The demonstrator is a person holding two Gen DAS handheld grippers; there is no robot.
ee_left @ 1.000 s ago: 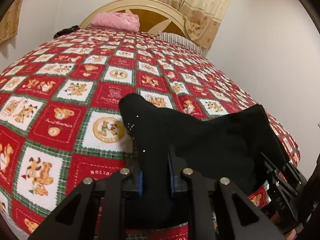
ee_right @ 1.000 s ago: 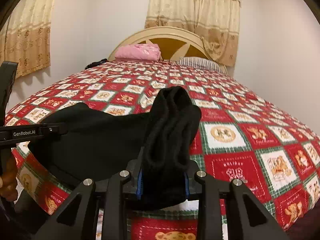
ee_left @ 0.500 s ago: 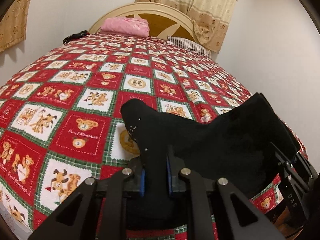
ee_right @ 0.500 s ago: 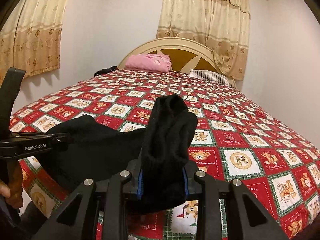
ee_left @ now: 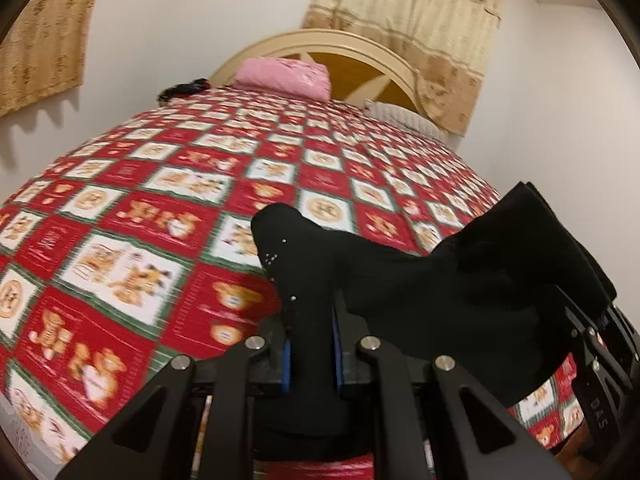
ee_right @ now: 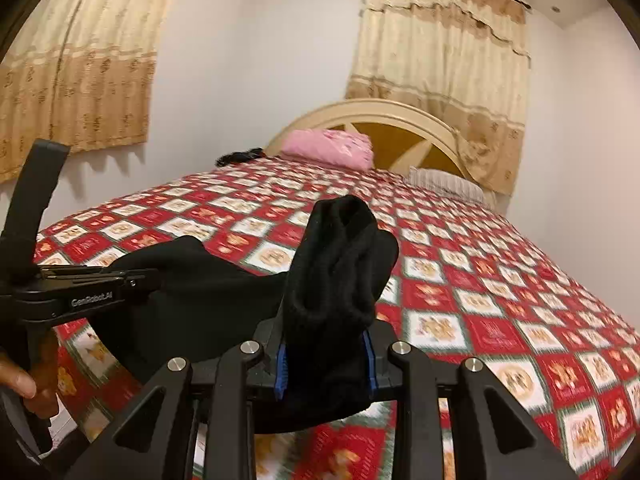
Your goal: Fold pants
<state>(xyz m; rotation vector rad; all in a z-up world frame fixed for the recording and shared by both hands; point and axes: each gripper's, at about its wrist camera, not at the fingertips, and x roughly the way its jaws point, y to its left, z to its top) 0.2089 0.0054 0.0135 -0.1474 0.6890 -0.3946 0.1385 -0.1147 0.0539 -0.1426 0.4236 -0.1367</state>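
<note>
The black pants (ee_left: 460, 292) hang stretched between my two grippers above the near edge of the bed. My left gripper (ee_left: 310, 356) is shut on one bunched corner of the pants, which sticks up between its blue pads. My right gripper (ee_right: 325, 364) is shut on the other bunched corner (ee_right: 340, 264). In the right wrist view the left gripper (ee_right: 80, 300) shows at the left with the black fabric (ee_right: 192, 288) sagging between us. In the left wrist view the right gripper (ee_left: 592, 360) shows at the right edge.
The bed has a red, green and white bear-pattern quilt (ee_right: 500, 280). A pink pillow (ee_right: 328, 148), a striped pillow (ee_right: 444, 184) and a small dark object (ee_right: 240, 156) lie by the cream headboard (ee_right: 380, 116). Walls and curtains stand behind.
Both grippers have risen and tilted upward with the pants still held; more of the wall and curtains shows now, and the quilt sits lower in both views.
</note>
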